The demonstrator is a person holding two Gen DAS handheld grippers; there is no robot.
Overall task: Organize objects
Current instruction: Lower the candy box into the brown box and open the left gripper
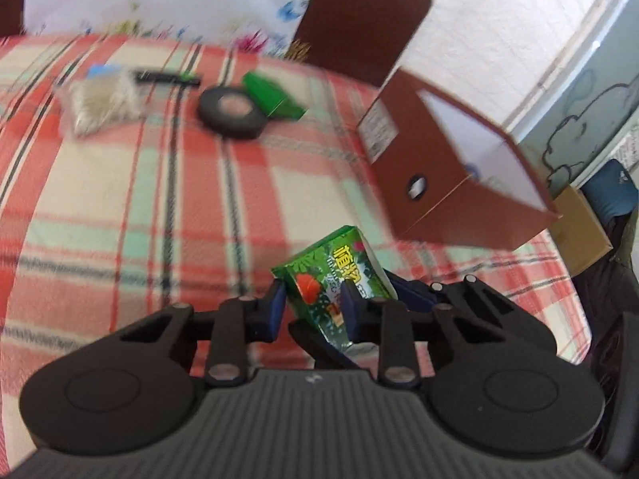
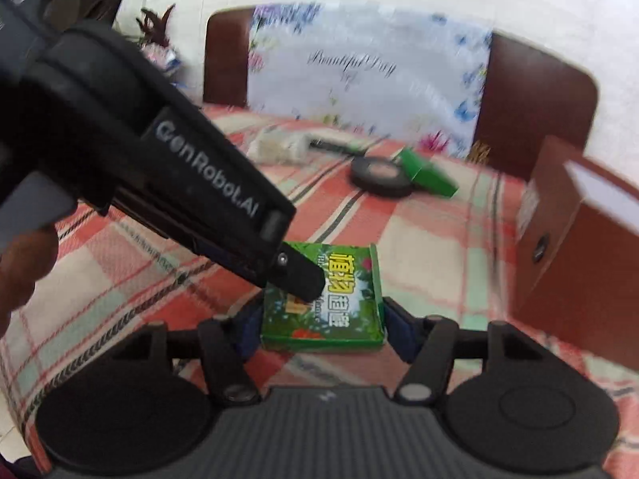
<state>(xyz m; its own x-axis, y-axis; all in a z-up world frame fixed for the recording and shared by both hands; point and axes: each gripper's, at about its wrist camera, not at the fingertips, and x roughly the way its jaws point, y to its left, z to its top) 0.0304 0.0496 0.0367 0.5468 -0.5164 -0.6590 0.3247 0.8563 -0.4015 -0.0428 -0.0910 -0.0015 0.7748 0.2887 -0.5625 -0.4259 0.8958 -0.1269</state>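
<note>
Left tongs (image 1: 313, 303) clamped on the green box (image 1: 335, 275), pads on both sides, box tilted up off the plaid bed (image 1: 120, 207). Right tongs (image 2: 315, 327) straddle the same green box; pads sit just beside its edges, can't tell if they press. Open brown box (image 1: 451, 183) stands to the right, well apart. Further back: black tape roll (image 1: 231, 111) touching a second green box (image 1: 275, 97), a clear bag (image 1: 100, 103) beside them.
</note>
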